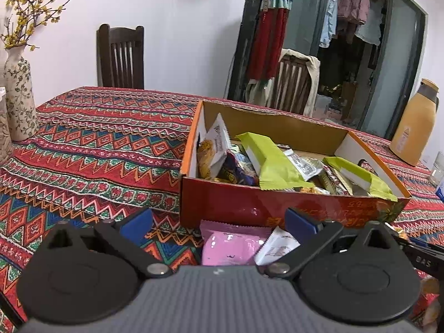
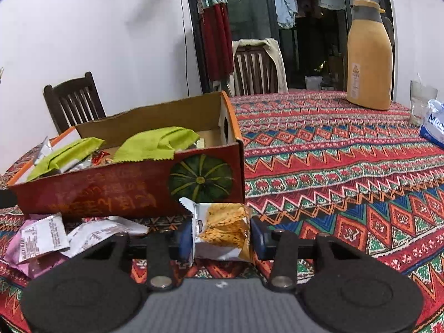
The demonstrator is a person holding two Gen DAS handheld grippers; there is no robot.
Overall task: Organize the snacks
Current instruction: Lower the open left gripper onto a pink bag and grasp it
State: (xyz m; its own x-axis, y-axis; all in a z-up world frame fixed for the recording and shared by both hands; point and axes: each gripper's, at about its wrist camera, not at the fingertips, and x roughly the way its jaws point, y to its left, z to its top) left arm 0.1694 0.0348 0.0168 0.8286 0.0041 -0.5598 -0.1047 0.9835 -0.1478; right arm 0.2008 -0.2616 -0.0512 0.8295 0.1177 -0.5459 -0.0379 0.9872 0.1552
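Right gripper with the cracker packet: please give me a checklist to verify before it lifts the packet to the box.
1. Packet between the pads: ok. The cracker packet sits between the blue pads of the right gripper, which press on both its sides.
2. Grip firm enough to lift: cannot tell.
3. Free room in the box: ok. The cardboard box is open on top, with bare floor near its right end.
4. Way up clear: ok. Only the box's front wall stands ahead of the packet.
5. Left gripper out of the way: ok. The left gripper is open over the pink packet, touching nothing.
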